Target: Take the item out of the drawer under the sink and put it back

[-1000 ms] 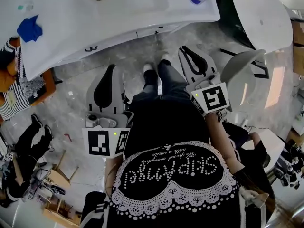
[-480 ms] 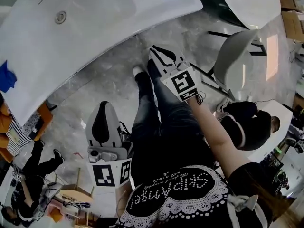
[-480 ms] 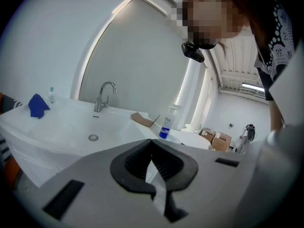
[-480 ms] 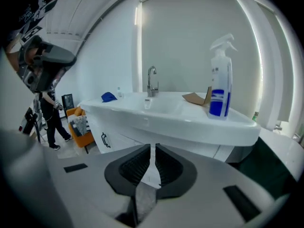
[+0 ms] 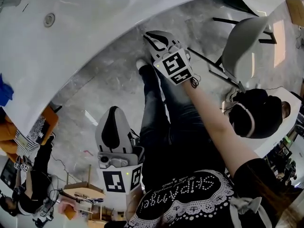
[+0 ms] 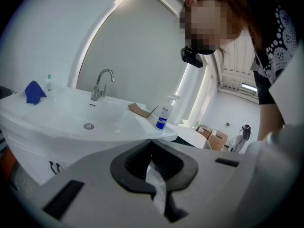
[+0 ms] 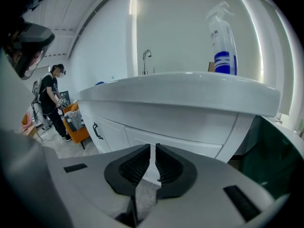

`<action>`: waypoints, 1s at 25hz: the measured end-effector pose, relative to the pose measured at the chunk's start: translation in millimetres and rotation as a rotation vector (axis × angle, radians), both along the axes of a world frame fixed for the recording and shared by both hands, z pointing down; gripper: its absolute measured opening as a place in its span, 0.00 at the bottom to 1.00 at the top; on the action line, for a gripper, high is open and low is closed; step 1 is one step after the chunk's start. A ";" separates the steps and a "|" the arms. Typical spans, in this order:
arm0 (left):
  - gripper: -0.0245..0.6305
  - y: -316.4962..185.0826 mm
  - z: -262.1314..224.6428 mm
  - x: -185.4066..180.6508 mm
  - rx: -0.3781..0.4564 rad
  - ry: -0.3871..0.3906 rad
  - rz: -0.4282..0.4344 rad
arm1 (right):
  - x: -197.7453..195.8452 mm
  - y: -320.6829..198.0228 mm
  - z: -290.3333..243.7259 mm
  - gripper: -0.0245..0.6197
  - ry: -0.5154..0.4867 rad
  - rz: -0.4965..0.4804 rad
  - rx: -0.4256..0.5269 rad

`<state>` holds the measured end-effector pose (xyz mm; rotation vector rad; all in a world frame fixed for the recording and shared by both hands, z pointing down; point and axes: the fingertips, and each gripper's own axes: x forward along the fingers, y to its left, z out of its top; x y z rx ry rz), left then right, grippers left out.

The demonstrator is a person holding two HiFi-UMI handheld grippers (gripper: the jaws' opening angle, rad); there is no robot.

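Note:
The white sink fills the top left of the head view; its cabinet is hidden beneath it there. My right gripper reaches forward, shut and empty, its tips close below the sink's front edge. In the right gripper view that gripper points at a closed white drawer front under the basin; no item shows. My left gripper hangs lower by my left leg, shut with nothing in it. Seen from the left gripper view, the left gripper faces the basin from further back.
On the sink stand a faucet, a spray bottle, a blue cloth and a piece of cardboard. A cabinet door handle lies left of the drawer. A white rounded chair stands right. Another person and an orange seat are behind.
My right gripper has stretched forward and down, from beside my body to just under the sink's edge. The left gripper has sunk a little. My head has leaned towards the sink.

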<state>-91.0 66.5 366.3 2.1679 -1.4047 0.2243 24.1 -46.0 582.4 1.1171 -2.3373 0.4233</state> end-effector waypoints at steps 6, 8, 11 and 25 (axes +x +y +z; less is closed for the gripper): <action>0.04 -1.1 14.7 4.5 -0.028 -0.003 0.021 | -4.7 -13.0 37.8 0.08 0.046 -0.004 -0.037; 0.04 -2.9 19.4 6.5 -0.037 -0.003 0.032 | -5.1 -16.9 52.6 0.20 0.062 0.005 -0.060; 0.04 -5.7 27.0 11.0 -0.052 0.003 0.045 | -5.6 -22.8 73.5 0.20 0.068 0.023 -0.093; 0.04 -11.4 60.9 36.5 -0.133 0.028 0.105 | -6.5 -51.0 129.8 0.26 0.005 0.104 -0.169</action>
